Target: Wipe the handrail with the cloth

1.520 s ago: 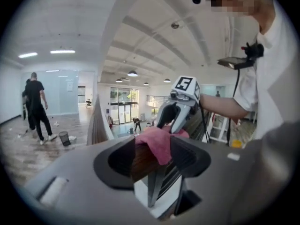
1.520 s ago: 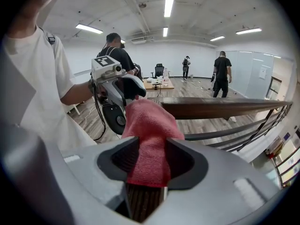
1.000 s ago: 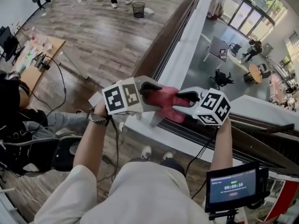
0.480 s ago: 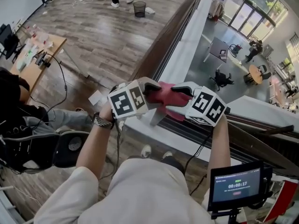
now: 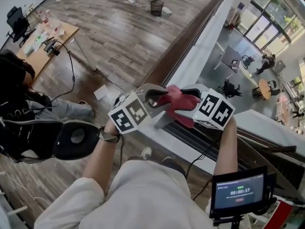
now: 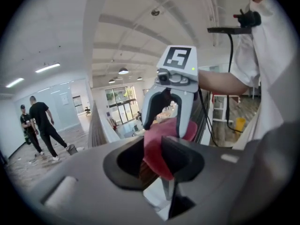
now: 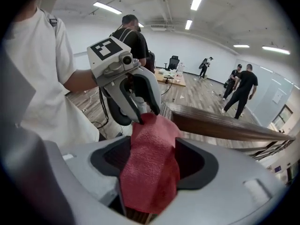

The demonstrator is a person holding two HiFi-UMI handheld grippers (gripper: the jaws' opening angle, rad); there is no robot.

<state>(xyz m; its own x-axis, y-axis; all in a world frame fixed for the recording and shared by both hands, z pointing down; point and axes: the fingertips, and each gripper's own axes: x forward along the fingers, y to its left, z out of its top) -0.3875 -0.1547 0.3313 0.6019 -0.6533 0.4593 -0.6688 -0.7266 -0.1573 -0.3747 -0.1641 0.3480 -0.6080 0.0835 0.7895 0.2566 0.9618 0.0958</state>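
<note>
Since a second ago our head has swung a bit, so the bin (image 5: 157,6) and the cluttered surface (image 5: 45,44) sit further right in the head view, while both grippers hang onto the rail job same as before. We've got the left gripper (image 5: 159,99) and the right gripper (image 5: 188,101) facing each other nose to nose, and each one's fingers are clamped on the red cloth (image 5: 180,109). That cloth is bunched up between them, right over the dark wooden handrail (image 5: 178,46), which runs away from us toward the top of the head view.

Honestly the cloth hogs everything: in both gripper views it fills the gap between the fingers and covers the rail right underneath, with the opposite gripper parked just behind it. Only in the right gripper view does a stretch of rail show past it.

Around us: a seated person (image 5: 28,113) at the left, a sheet of paper (image 5: 101,92) on the wood floor, a timer screen (image 5: 237,192) at lower right, and tables and chairs (image 5: 231,58) down on the level beyond the rail.
</note>
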